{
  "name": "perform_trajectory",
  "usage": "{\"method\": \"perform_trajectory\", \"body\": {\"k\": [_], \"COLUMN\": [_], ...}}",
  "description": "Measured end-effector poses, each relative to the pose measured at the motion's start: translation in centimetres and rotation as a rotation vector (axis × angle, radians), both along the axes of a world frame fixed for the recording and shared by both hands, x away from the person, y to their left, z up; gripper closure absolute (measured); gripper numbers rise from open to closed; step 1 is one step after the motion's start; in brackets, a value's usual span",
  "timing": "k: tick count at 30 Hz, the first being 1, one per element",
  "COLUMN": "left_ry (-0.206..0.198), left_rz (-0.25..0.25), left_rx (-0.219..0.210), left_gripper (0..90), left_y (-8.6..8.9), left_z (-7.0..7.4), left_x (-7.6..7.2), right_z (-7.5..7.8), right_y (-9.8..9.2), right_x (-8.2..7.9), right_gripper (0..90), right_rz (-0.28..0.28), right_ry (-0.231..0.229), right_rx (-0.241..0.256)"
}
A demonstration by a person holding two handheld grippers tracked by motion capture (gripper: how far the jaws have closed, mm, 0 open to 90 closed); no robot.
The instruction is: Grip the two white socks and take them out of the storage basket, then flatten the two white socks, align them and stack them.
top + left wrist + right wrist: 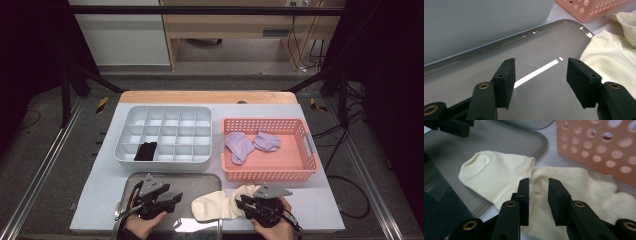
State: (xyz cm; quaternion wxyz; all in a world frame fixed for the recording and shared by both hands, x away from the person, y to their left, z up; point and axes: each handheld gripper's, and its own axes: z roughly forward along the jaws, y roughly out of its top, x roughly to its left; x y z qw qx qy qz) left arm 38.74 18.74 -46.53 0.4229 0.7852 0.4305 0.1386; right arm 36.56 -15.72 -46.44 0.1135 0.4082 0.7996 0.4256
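A cream sock point(215, 206) lies half on the metal tray point(195, 181) and half on the table mat, toe pointing left. In the right gripper view the cream sock point(499, 175) spreads under the jaws, and a fold of it rises between them. My right gripper point(240, 202) point(538, 187) is shut on that fold near the sock's cuff end. My left gripper point(176, 199) point(540, 75) hangs open over the bare tray point(536, 50), with the cream sock point(609, 55) off to its right and nothing between its jaws.
A grey compartment organizer point(165, 132) stands behind the tray with a black sock point(145, 151) in a front cell. To the right, the pink basket point(270, 172) holds two purple socks point(239, 145) point(267, 141). Its perforated wall point(599, 150) is close by the right gripper.
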Motion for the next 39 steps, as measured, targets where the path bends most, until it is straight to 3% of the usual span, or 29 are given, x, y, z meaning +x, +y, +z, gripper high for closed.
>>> {"method": "perform_trajectory", "body": {"k": [7, 12, 16, 19, 27, 32, 36, 39], "left_ry": [0.0, 0.0, 0.001, -0.001, -0.002, -0.005, -0.007, -0.011], "left_rz": [0.009, 0.014, 0.016, 0.019, 0.023, 0.021, 0.021, 0.022], "left_rx": [0.002, 0.002, -0.003, -0.005, 0.0, -0.001, -0.005, -0.009], "left_gripper": [39.8, 39.9, 39.9, 39.9, 40.2, 40.4, 40.5, 40.5], "left_y": [0.1, 0.1, 0.2, 0.3, 0.3, 0.3, 0.3, 0.3], "left_z": [0.0, 0.0, 0.0, 0.1, 0.1, 0.2, 0.2, 0.3], "left_x": [0.0, 0.1, 0.1, 0.1, 0.3, 0.2, 0.2, 0.2], "right_z": [-0.7, -0.3, -0.5, -0.8, 2.2, 3.4, 2.2, 0.9], "right_y": [0.7, 1.0, 1.3, 1.3, 1.8, 4.9, 8.1, 9.1], "right_x": [-0.4, -0.7, -0.6, -0.4, -0.5, -0.1, 0.4, 0.7], "right_gripper": [65.1, 63.6, 71.3, 84.7, 86.3, 85.6, 85.6, 85.2], "right_rz": [0.027, 0.044, 0.049, 0.056, 0.074, 0.14, 0.194, 0.196], "right_ry": [0.027, -0.001, 0.015, 0.049, -0.013, 0.005, 0.047, 0.067], "right_rx": [0.001, 0.012, -0.025, -0.034, 0.05, 0.05, 0.013, -0.009]}}
